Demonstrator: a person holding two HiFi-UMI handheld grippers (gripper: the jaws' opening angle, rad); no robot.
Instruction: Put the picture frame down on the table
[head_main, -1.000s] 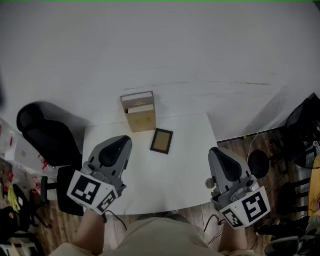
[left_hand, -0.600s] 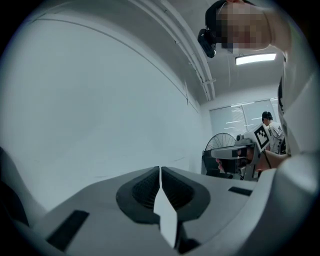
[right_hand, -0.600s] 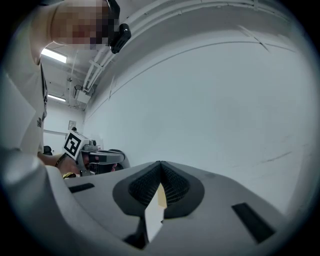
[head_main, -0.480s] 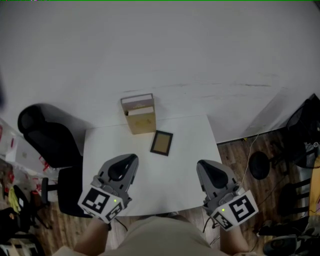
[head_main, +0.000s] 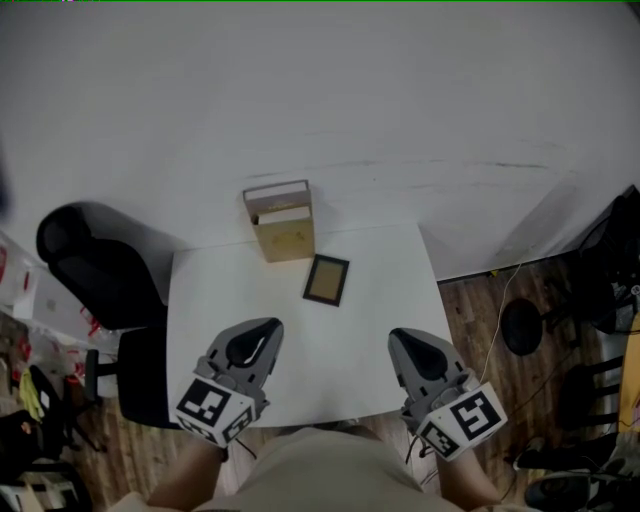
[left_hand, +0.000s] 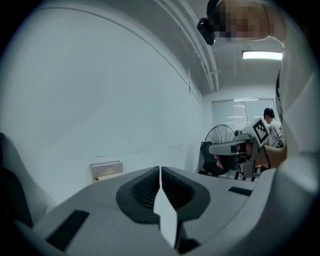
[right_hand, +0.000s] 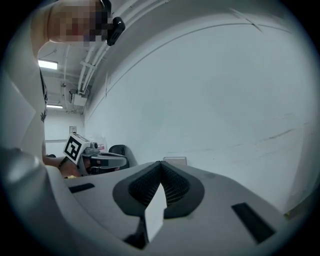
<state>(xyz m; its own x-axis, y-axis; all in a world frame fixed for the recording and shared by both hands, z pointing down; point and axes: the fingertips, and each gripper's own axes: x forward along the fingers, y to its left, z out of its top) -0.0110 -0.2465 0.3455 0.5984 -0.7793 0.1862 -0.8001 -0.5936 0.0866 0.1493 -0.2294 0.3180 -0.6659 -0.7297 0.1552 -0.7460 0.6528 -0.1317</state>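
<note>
The frame (head_main: 326, 279) lies flat on the white table (head_main: 350, 360), a little beyond the table's middle, with neither gripper on it. It is dark-edged with a tan centre, and its long sides are tilted slightly off the table's edges. A tan box (head_main: 281, 222) stands upright at the frame's 11 o'clock, on the far edge of the table against the wall (head_main: 320, 90). The box's near corner is just beside the frame's far corner, and I cannot tell whether they touch.

Both grippers hang over the near edge of the table, well apart from the frame. The left gripper (head_main: 266, 327) is at its 7 o'clock and the right gripper (head_main: 401, 337) at its 5 o'clock, and their tips lean in a little toward the middle. Each marker cube sits at the near end, over the person's forearms.

In the left gripper view, the left gripper's (left_hand: 160, 171) jaws are pressed together with nothing between them. The box (left_hand: 106, 171) shows beyond them at 10 o'clock, and the right gripper (left_hand: 239, 146) at 2 o'clock. In the right gripper view, the right gripper's (right_hand: 161, 165) jaws are likewise closed and empty. The box (right_hand: 175, 160) peeks just over the tips, and the left gripper (right_hand: 95, 156) is at 9 o'clock.

A black chair (head_main: 92, 275) stands at the table's 9 o'clock.
</note>
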